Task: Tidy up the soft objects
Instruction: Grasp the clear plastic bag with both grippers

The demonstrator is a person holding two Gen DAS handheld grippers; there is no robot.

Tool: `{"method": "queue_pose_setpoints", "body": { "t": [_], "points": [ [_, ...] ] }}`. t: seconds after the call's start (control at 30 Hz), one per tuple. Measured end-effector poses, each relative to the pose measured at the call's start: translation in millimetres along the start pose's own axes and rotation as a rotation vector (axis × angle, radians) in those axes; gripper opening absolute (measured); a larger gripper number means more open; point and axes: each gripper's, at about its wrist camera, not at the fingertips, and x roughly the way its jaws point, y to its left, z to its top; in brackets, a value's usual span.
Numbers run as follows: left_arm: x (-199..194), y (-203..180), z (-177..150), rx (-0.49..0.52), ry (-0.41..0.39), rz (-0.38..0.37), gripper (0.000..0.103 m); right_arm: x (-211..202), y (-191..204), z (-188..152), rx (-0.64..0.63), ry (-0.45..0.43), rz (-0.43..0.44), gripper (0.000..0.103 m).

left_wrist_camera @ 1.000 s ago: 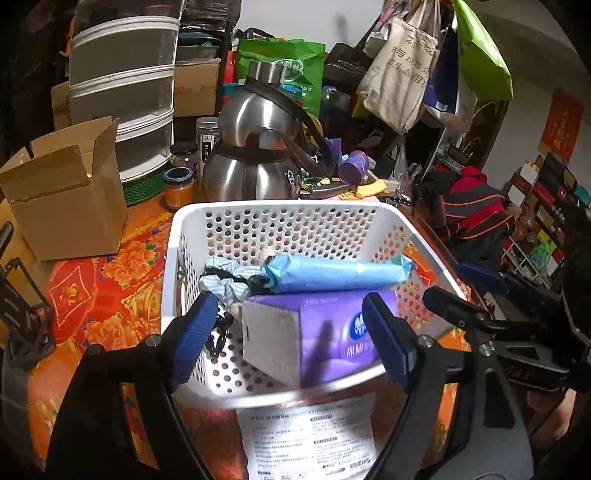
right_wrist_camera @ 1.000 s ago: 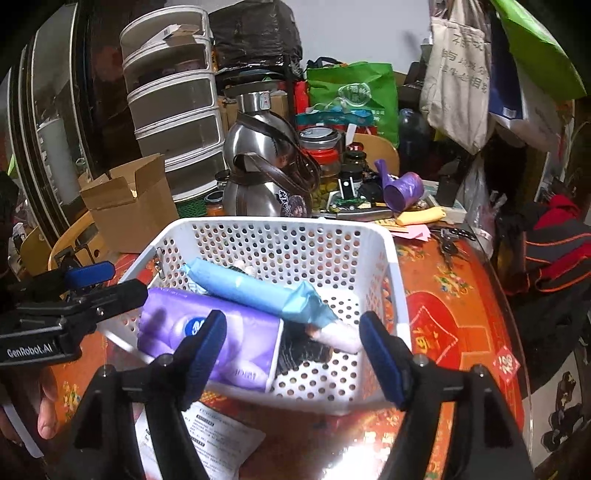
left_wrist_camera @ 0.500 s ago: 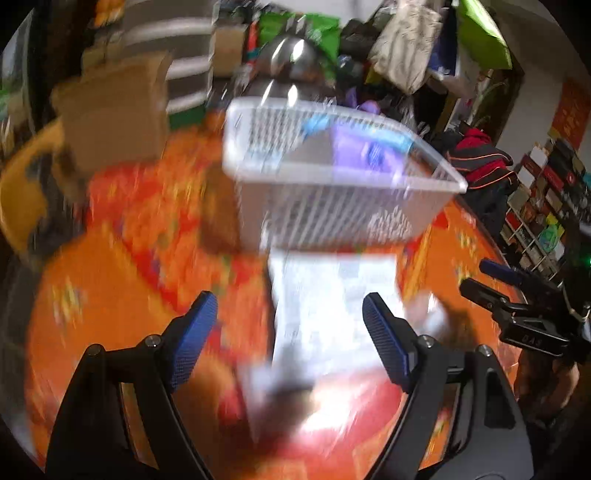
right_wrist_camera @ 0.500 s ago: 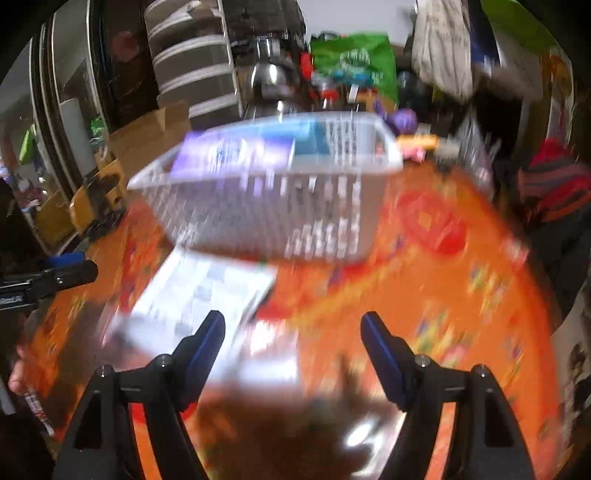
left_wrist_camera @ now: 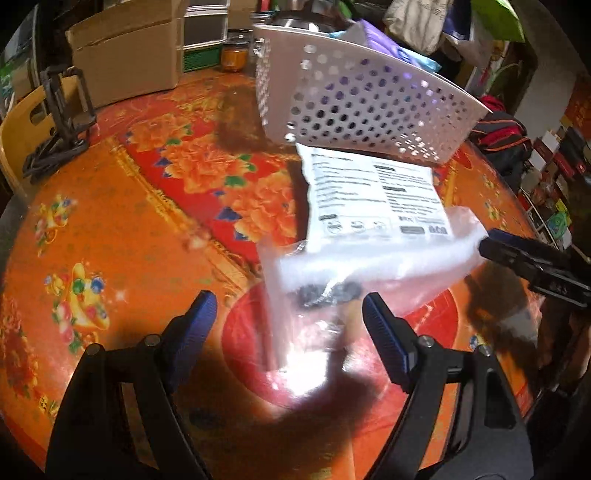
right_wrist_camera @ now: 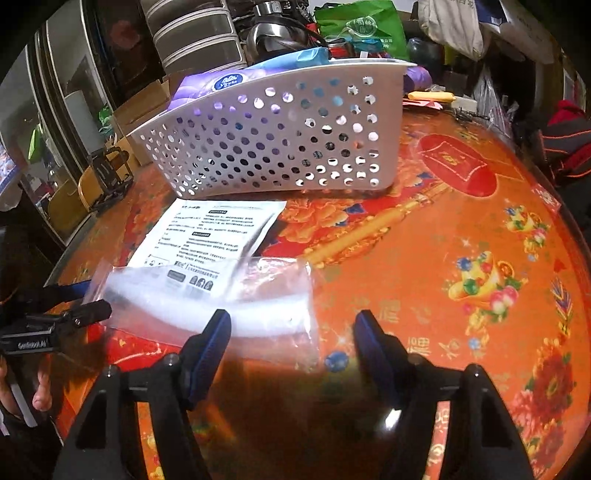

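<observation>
Basket [right_wrist_camera: 280,147] already holds tissue pack [right_wrist_camera: 210,86] & blue pack [right_wrist_camera: 291,57]. Left: clear bag [left_wrist_camera: 373,236] w/ printed sheet, flat on table [right_wrist_camera: 461,229] just in front of basket. Your left gripper [left_wrist_camera: 284,317] & right gripper [right_wrist_camera: 291,332]: both spread wide, holding nothing.

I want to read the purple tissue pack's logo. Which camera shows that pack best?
The right wrist view: the purple tissue pack rises above the basket rim with its round logo facing the camera. The left wrist view catches only a blurred purple corner behind the basket wall.
</observation>
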Motion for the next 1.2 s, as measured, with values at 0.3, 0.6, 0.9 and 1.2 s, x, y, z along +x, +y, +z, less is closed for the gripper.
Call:
{"method": "queue_pose_setpoints", "body": {
  "t": [0.3, 0.6, 0.9, 1.2],
  "points": [
    [3.3, -10.9, -3.1, 0.042, -0.036, 0.036, 0.079, 5.7, 16.6, 1.6, -0.062, 0.016, 0.007, 0.055],
    [2.3, -4.4, -1.1, 0.011, -0.053, 0.023, 0.056, 3.6, 16.6, -1.2, -0.050, 0.012, -0.001, 0.030],
    [-0.2, 4.9, -1.1, -0.038, -0.066, -0.021, 0.020, -1.5, 22.7, -4.7, -0.069, -0.005, 0.000, 0.015],
    [-11.6, 13.3, -6.2, -0.080, -0.118, -0.066, 0.009, -21.5, 32.5, -10.6, -0.103, -0.097, -0.006, 0.009]
  ]
}}
